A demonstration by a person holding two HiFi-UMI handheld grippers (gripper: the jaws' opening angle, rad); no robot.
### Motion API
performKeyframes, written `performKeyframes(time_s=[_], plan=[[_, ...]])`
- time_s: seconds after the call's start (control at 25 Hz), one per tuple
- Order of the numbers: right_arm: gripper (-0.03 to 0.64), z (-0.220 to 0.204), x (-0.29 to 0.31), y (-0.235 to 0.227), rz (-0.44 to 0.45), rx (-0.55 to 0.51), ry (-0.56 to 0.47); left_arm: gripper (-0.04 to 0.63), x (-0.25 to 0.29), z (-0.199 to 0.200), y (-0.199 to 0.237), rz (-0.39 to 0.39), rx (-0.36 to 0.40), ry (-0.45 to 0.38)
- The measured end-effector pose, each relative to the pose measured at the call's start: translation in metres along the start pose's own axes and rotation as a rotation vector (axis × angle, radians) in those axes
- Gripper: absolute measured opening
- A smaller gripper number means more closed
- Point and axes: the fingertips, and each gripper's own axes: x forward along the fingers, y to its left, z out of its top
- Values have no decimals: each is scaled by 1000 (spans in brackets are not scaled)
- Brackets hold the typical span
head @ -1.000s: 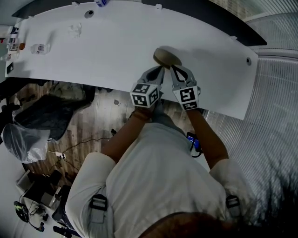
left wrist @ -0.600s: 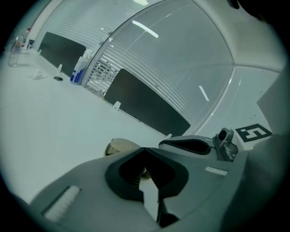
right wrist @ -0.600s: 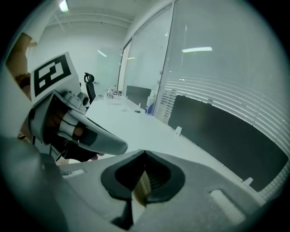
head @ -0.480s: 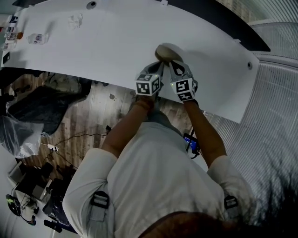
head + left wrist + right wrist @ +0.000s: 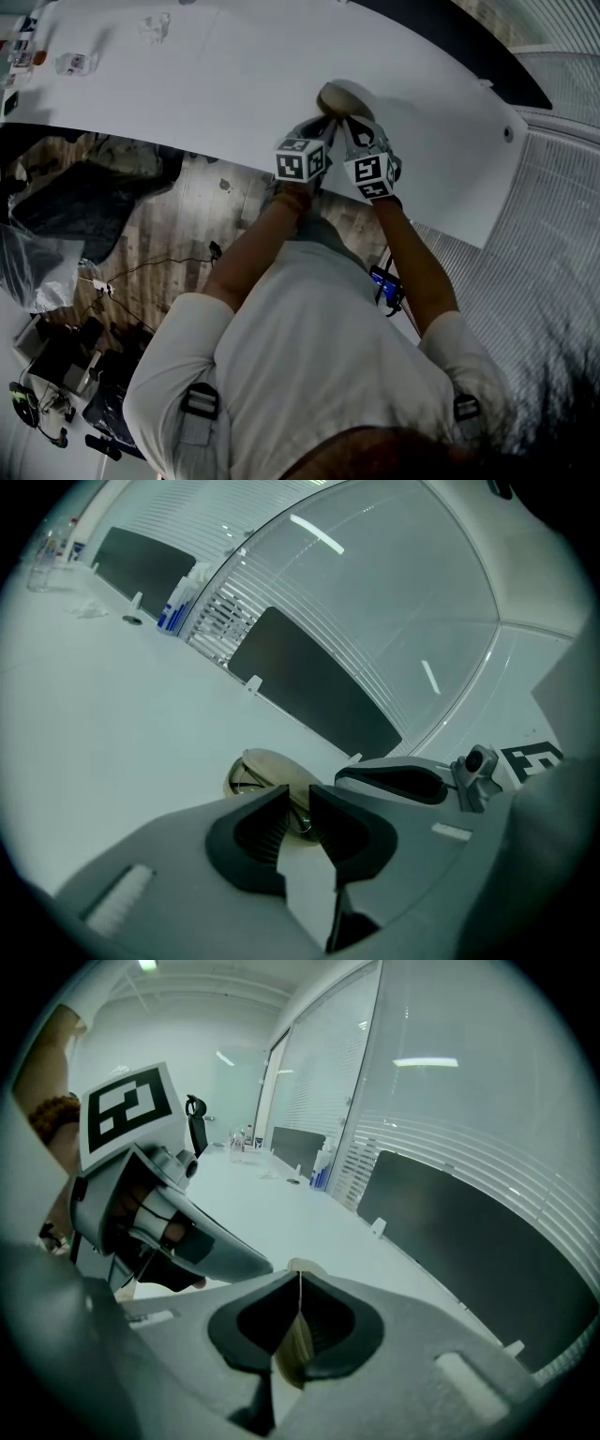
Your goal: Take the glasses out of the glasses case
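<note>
Gripping glasses case (image 5: 292, 1346) rim, right fingers (image 5: 338, 1327) closed

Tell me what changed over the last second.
The left gripper has just been opening its fingers; the open case shows through the gap, not gripped. Both grippers seem to have lowered the case toward the table. Unchanged: the right gripper stays shut on the case's edge; the glasses lie inside.

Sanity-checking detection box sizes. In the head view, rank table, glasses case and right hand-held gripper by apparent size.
1. Table, by far the largest.
2. Right hand-held gripper.
3. Glasses case: looks smaller, but its near edge is covered, so its full extent is unsure.
</note>
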Motion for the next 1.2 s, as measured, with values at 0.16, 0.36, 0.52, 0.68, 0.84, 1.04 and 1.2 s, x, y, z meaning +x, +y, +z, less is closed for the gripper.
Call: performKeyframes(time_s=[0.16, 0.36, 0.52, 0.68, 0.84, 1.04, 1.2], plan=[[78, -5, 4, -2, -12, -30, 16, 109, 7, -9, 7, 15, -44, 16], [109, -21, 14, -5, -17, -95, 62, 109, 18, -21, 21, 42, -105, 42], [132, -37, 22, -6, -14, -159, 99, 107, 29, -27, 32, 53, -145, 52], [201, -42, 26, -6, -23, -214, 110, 103, 34, -27, 41, 62, -160, 59], [219, -46, 33, -3, -22, -292, 126, 103, 38, -29, 47, 76, -164, 78], [224, -48, 40, -7, -28, -335, 135, 103, 44, -32, 51, 90, -160, 96], [217, -47, 42, -11, -28, -339, 130, 104, 47, -33, 53, 99, -158, 99]])
